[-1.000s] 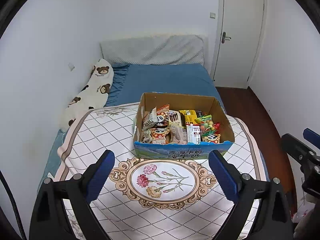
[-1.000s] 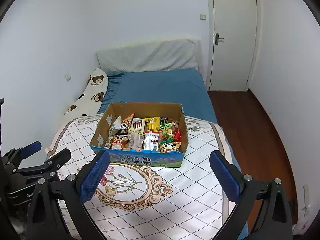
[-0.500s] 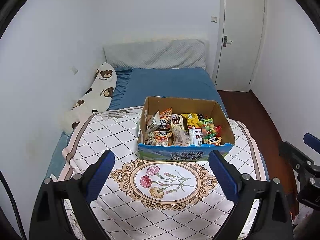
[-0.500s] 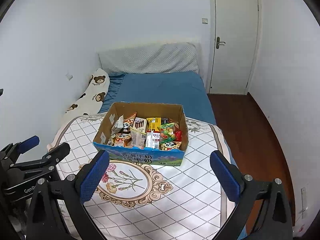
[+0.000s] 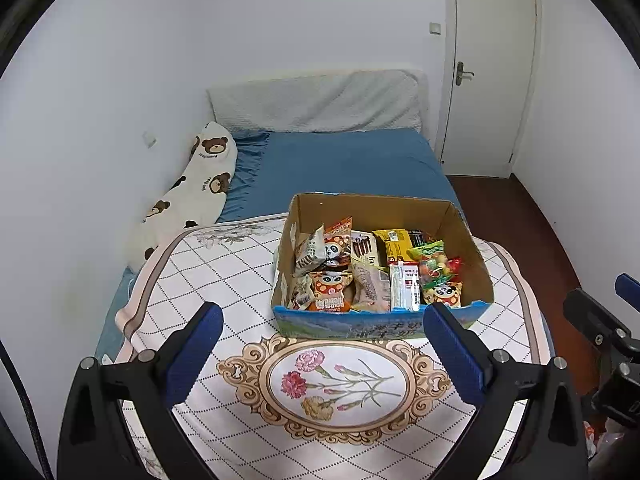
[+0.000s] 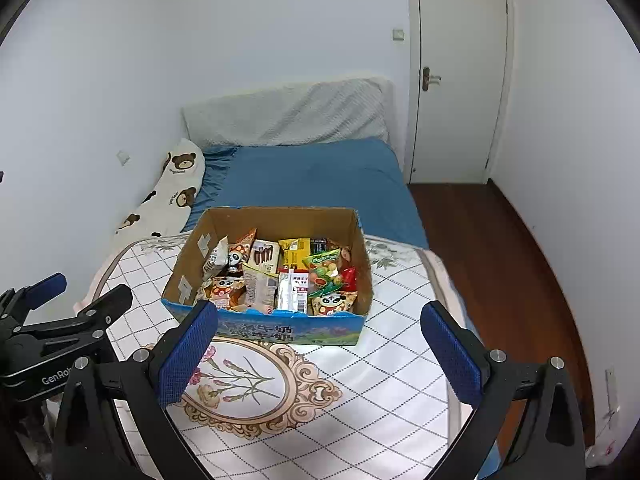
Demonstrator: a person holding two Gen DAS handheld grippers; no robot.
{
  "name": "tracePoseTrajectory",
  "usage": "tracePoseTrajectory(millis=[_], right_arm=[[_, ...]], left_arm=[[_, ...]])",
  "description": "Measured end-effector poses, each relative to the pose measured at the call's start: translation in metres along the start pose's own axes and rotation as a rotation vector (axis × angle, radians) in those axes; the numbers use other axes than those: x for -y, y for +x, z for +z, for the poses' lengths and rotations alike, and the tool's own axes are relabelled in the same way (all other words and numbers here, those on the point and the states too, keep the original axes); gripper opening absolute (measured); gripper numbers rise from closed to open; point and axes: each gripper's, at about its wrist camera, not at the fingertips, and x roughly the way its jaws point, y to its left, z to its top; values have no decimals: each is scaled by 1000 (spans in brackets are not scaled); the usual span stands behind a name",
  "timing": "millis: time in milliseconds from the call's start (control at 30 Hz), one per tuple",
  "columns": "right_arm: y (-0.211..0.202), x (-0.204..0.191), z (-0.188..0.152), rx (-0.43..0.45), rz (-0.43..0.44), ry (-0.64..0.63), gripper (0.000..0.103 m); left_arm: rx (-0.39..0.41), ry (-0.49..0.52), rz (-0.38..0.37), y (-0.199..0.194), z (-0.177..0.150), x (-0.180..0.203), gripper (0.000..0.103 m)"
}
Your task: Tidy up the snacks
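Bedroom quilt (image 5: 224, 280) bears a snack box (image 5: 380, 322); left hand-held gripper (image 5: 324, 354) and right hand-held gripper (image 6: 320, 354) gape wide, empty.

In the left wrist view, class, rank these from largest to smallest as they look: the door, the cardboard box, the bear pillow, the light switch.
1. Door
2. Cardboard box, though it sits nearer the camera
3. Bear pillow
4. Light switch

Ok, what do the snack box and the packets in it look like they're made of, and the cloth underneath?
Snack box: corrugated cardboard, matte brown inside, glossy blue print on the front wall.
Packets: thin plastic film, probably; crinkled, with shiny highlights.
Cloth: soft woven or quilted fabric, printed with a grid and flowers; it wrinkles at the edge.
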Motion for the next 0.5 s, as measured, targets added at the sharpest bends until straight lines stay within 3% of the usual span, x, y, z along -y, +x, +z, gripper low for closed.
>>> tracePoseTrajectory(millis=[500], right_arm=[[54, 5, 8, -49, -41, 8, 103]], left_arm=[[-57, -1, 23, 47, 7, 0, 103]])
